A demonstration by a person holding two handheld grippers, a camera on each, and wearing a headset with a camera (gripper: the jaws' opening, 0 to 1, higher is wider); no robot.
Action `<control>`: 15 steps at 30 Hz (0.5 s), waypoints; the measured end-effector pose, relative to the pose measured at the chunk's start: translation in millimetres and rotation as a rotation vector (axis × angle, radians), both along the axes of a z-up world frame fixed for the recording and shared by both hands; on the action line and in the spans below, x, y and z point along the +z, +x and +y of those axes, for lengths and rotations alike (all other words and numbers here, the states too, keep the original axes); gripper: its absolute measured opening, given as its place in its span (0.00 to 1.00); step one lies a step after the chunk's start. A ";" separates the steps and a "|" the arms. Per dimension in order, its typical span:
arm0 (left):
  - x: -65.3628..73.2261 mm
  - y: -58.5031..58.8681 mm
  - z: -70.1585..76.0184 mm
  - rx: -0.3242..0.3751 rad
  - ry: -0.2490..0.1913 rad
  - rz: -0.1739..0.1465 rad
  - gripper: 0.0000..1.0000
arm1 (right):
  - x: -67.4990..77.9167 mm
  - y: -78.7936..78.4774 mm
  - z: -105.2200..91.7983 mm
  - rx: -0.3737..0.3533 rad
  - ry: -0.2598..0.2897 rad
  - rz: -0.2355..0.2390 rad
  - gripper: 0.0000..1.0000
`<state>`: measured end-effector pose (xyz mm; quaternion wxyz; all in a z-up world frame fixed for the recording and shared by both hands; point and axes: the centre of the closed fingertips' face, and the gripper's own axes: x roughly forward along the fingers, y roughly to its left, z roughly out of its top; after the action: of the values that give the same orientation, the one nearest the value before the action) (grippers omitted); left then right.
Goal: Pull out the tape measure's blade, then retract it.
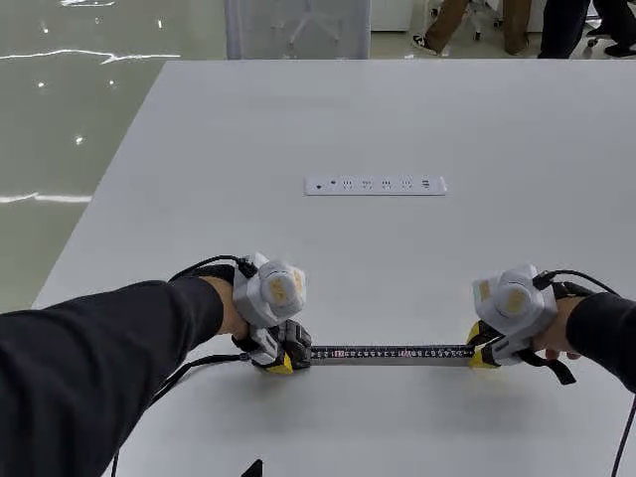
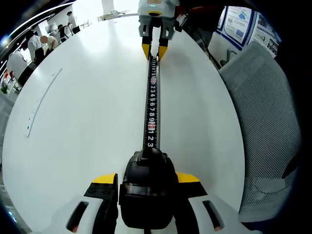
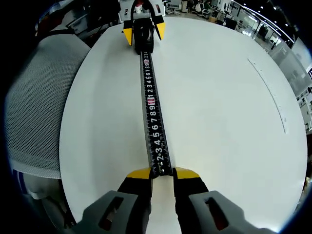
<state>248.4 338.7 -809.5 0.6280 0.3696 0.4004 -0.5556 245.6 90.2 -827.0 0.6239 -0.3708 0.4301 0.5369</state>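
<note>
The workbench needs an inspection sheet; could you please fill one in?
Surface: white workbench top, no spills or marks seen.
Job's things: black tape measure case; its numbered blade drawn out straight between the grippers.
Clutter: flat white power strip, lying apart from the work.
Grippers: left hand-held gripper shut on the case; right hand-held gripper shut on the blade's end.
Cables: black cable at the left gripper.
Surroundings: grey mesh chair; glossy floor; people's legs beyond the bench.
</note>
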 end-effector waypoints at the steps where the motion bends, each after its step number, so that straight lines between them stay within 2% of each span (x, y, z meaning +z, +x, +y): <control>1: 2.7 2.5 -1.3 0.061 -0.022 0.004 0.41 | 0.4 0.1 0.3 -0.020 0.007 0.003 0.13; 3: 9.1 6.3 -2.7 0.142 -0.073 0.035 0.44 | 1.4 -1.2 1.9 -0.056 0.013 0.015 0.14; 4: 11.1 10.1 -1.6 0.165 -0.088 0.027 0.47 | 1.5 -1.8 2.2 -0.056 0.014 0.015 0.16; 5: 12.8 13.6 0.8 0.175 -0.099 0.015 0.51 | 0.9 -1.0 2.6 -0.052 0.019 0.007 0.20; 6: 16.3 14.9 3.8 0.206 -0.121 0.015 0.54 | 1.3 3.0 3.6 -0.063 0.029 -0.022 0.28; 7: 19.1 15.6 4.6 0.238 -0.150 0.025 0.56 | 2.0 4.4 4.3 -0.088 0.045 -0.027 0.36; 8: 25.8 12.9 1.4 0.305 -0.232 0.080 0.60 | 3.3 5.6 3.5 -0.145 0.071 -0.016 0.37; 9: 30.0 12.2 1.3 0.346 -0.274 0.110 0.62 | 4.8 6.2 2.2 -0.166 0.079 -0.012 0.36; 10: 32.6 15.5 5.2 0.383 -0.302 0.113 0.66 | 5.4 6.7 -0.9 -0.169 0.077 -0.013 0.36; 13: 34.7 28.3 29.5 0.484 -0.332 0.056 0.76 | 9.2 9.6 -5.3 -0.258 0.116 -0.019 0.43; 14: 37.7 29.2 33.0 0.511 -0.346 0.046 0.82 | 10.4 9.3 -5.5 -0.280 0.130 -0.019 0.45; 15: 41.3 30.1 34.8 0.531 -0.383 0.036 0.88 | 10.9 8.1 -6.4 -0.301 0.142 -0.013 0.47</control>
<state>278.5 373.5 -768.2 0.8020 0.1177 0.3818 -0.4440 253.7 83.8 -816.1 0.7246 -0.2606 0.4379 0.4639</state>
